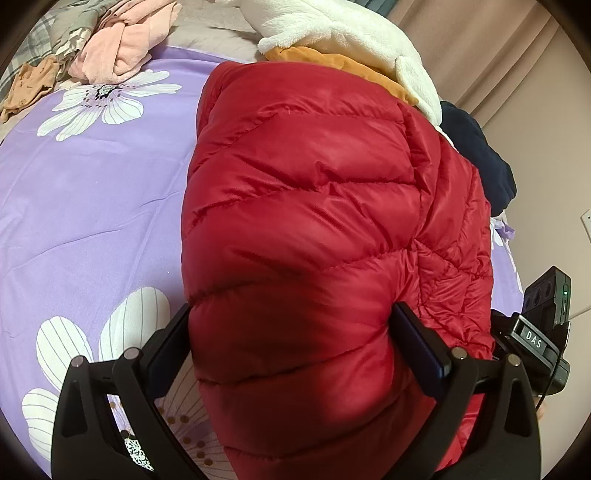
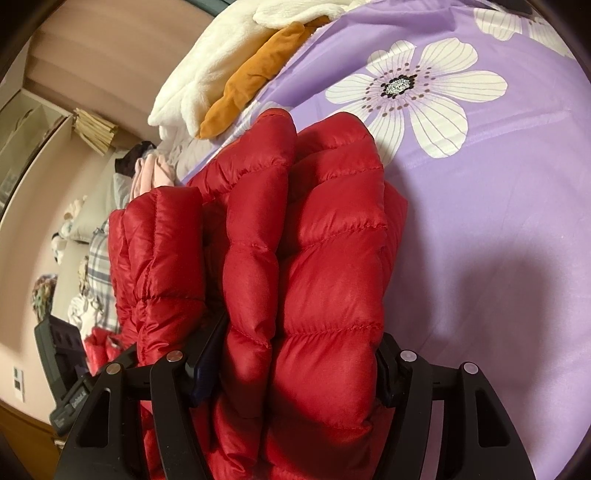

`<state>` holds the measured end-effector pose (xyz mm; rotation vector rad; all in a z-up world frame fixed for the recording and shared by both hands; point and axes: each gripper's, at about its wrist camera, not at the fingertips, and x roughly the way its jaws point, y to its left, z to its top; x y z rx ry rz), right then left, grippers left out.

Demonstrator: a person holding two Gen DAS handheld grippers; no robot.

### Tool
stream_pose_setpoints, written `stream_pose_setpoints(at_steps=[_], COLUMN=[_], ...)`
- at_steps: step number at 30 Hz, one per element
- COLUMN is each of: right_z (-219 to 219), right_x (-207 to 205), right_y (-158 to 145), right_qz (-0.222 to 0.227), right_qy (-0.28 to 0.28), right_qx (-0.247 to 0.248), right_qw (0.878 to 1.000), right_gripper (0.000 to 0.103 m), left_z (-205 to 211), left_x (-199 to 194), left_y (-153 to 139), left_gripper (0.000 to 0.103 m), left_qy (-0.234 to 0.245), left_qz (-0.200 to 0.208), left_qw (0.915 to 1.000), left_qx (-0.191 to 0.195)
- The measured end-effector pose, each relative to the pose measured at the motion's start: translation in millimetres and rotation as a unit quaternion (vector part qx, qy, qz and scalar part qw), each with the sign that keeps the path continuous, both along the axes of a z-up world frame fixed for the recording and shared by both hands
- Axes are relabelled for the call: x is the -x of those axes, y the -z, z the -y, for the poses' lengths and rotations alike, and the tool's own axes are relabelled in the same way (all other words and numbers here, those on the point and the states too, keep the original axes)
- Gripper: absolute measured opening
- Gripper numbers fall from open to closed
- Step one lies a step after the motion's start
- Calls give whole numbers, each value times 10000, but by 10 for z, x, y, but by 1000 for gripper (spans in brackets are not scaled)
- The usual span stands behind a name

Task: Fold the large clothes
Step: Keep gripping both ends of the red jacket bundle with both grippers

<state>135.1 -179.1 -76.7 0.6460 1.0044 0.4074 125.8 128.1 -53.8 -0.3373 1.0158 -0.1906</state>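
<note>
Left wrist view: left tool [image 1: 291,343] clamped on bulky folded red down jacket [image 1: 314,206], jacket stretching ahead over purple floral bedsheet [image 1: 92,206]. White fleece [image 1: 343,33] beyond.

Right wrist view: right tool [image 2: 295,354] clamped on stacked jacket layers, bedsheet to right.

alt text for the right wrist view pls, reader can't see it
The right gripper is clamped on a thick folded bundle of red puffer jacket, which fills the middle of the view. Beneath lies a purple flowered bedsheet, with a white fleece and an orange garment beyond.
</note>
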Motion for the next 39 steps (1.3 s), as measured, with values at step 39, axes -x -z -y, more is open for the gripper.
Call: stream_pose_setpoints(at_steps=[39], right_z=[-2], right_x=[-16], right_y=[7], right_qz=[-8], right_qy=[-26], right_qx=[20], right_qw=[10000], right_gripper=[67], left_z=[13], left_x=[7], left_y=[0], left_gripper=[102], left_qy=[-19], left_qz=[6], left_qw=[10000], left_qx=[-26])
